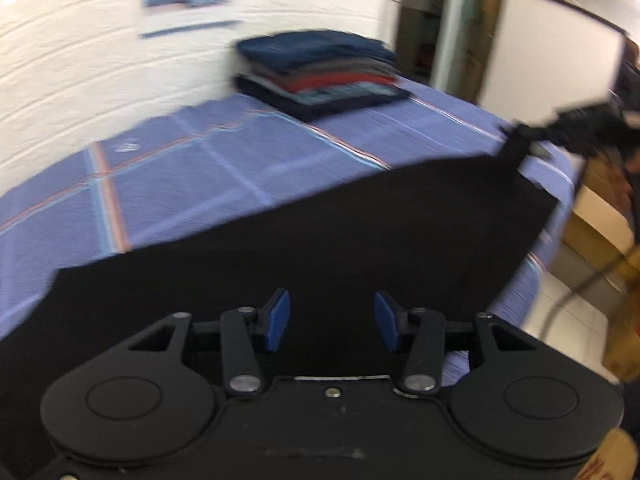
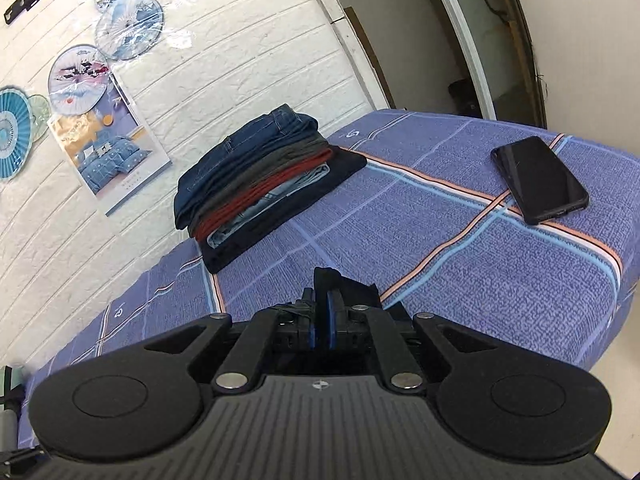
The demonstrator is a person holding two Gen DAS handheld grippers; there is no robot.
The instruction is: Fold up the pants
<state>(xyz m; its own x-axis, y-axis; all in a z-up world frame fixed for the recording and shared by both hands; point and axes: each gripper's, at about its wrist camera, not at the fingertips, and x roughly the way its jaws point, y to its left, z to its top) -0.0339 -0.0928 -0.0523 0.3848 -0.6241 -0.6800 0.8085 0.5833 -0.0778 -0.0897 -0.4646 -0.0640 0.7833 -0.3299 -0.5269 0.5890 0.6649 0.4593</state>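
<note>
My left claw [image 1: 331, 322] hangs over the big black soft cloth pants [image 1: 320, 240], and its two blue pads [image 1: 276, 320] stand wide apart with nothing between them. The pants lie spread across the near side of the purple checked bed cover [image 1: 200, 168], and one far corner is pulled up off the bed. My right claw [image 2: 321, 322] has that corner, I think: its pads are pressed together on a small bit of black cloth, and the left view shows it, blurry, at the lifted corner [image 1: 520, 136]. The pants look light and floppy to me, not stiff, so they should bend any way I pull and may sag in the middle. I think the best place for my left claw is an edge or corner on its own side, so the cloth stays flat between both claws. There are no boxes or bowls on the bed that I can see. Farther back by the white brick wall [image 2: 280, 40] sits a neat pile of folded clothes [image 2: 256, 176], blue jeans on top. A flat black phone [image 2: 540, 180] lies on the right.
</note>
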